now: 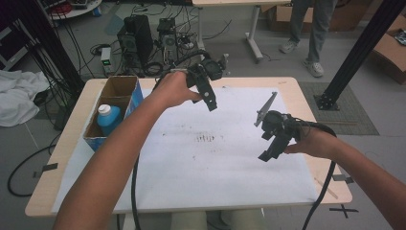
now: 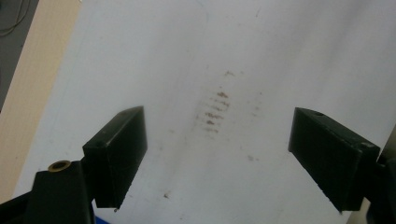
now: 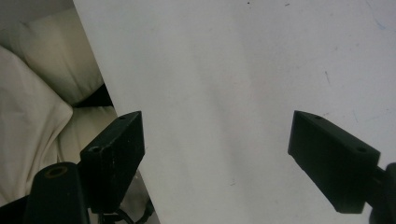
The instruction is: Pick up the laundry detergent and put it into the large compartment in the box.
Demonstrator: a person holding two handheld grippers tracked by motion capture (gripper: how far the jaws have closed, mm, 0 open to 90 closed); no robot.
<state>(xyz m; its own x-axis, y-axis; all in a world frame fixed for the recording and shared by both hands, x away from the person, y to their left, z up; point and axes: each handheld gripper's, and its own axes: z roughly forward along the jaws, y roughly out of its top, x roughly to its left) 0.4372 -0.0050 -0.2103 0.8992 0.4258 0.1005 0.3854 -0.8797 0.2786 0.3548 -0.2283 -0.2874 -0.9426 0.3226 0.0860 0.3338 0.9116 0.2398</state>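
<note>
My left gripper (image 1: 211, 103) is held above the far middle of the white sheet (image 1: 230, 163), near the cardboard box (image 1: 115, 91). Its jaws stand wide apart with nothing between them in the left gripper view (image 2: 217, 154), over a patch of brown smudges (image 2: 215, 112). My right gripper (image 1: 268, 154) hovers over the right half of the sheet, a grey plate (image 1: 266, 109) on top of it. In the right gripper view (image 3: 217, 158) the jaws are spread wide and empty above the sheet's near edge.
The open cardboard box at the table's left holds a blue bottle with a white cap (image 1: 108, 119). A wooden table edge (image 1: 316, 115) borders the sheet. Behind the table are computer cases and cables (image 1: 143, 43), and a person stands at the back right (image 1: 306, 33).
</note>
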